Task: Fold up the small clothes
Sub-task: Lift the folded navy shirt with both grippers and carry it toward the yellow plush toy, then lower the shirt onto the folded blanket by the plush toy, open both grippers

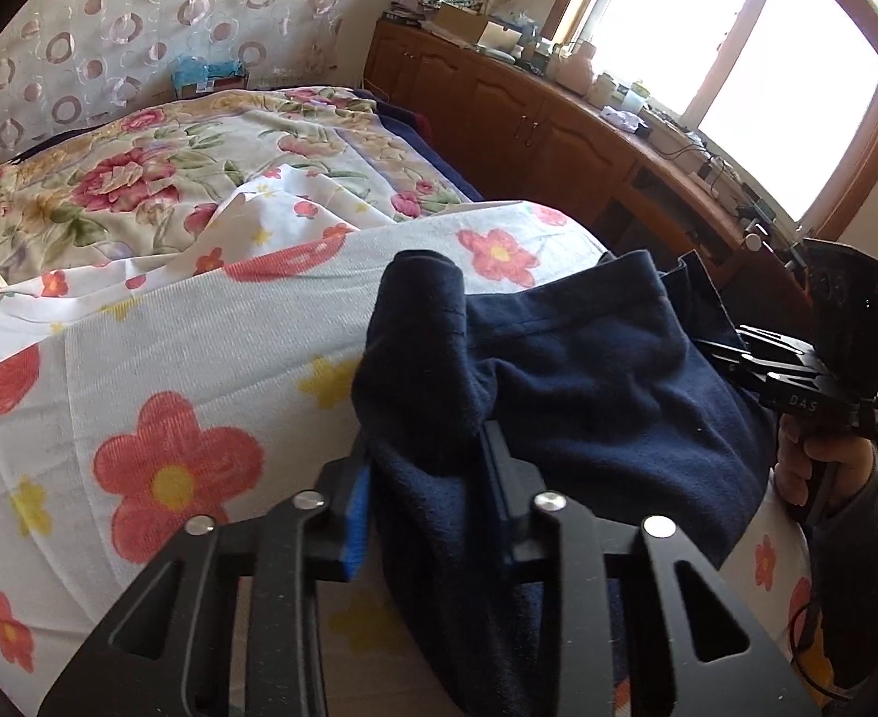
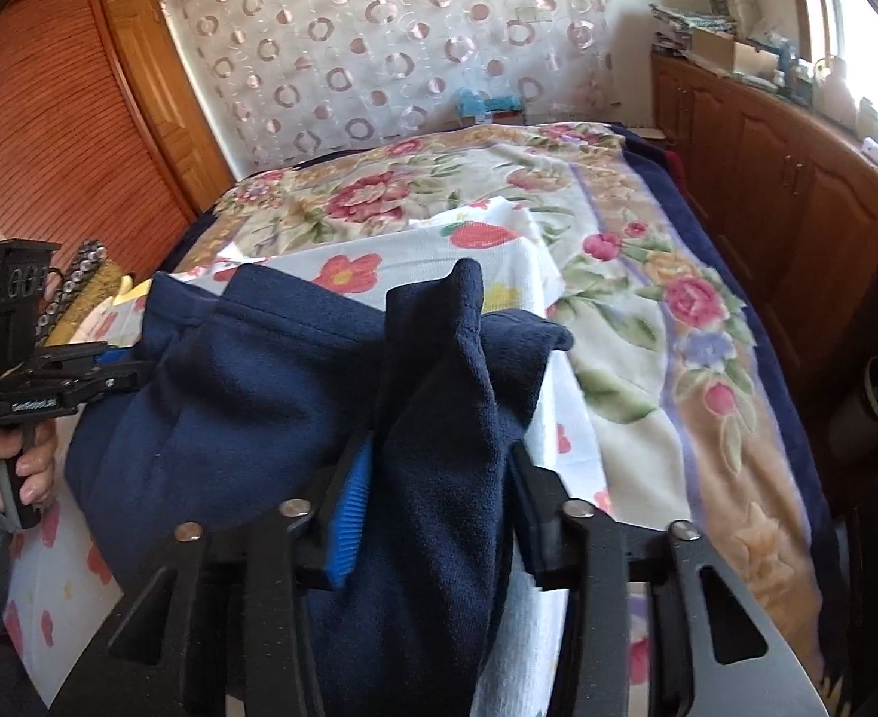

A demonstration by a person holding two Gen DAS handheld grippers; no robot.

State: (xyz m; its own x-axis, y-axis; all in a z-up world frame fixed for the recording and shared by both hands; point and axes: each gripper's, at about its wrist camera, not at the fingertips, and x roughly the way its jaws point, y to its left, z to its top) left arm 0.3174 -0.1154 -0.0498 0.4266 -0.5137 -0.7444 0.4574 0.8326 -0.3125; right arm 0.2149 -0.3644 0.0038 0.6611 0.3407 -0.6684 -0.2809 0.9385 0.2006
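Both grippers clamp a navy garment (image 1: pixel 588 382) above a bed: the left gripper (image 1: pixel 427 478) pinches one bunched corner between its fingers, the right gripper (image 2: pixel 439 478) another, cloth sagging between them over the flowered sheet (image 1: pixel 158 370).

Two close wrist views along each gripper, both facing the shared floral bed (image 1: pixel 140 179) (image 2: pixel 648 310).

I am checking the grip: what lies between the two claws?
Only the navy garment hangs between the left claw and the right claw, each clamped on an end. The left wrist view shows it.
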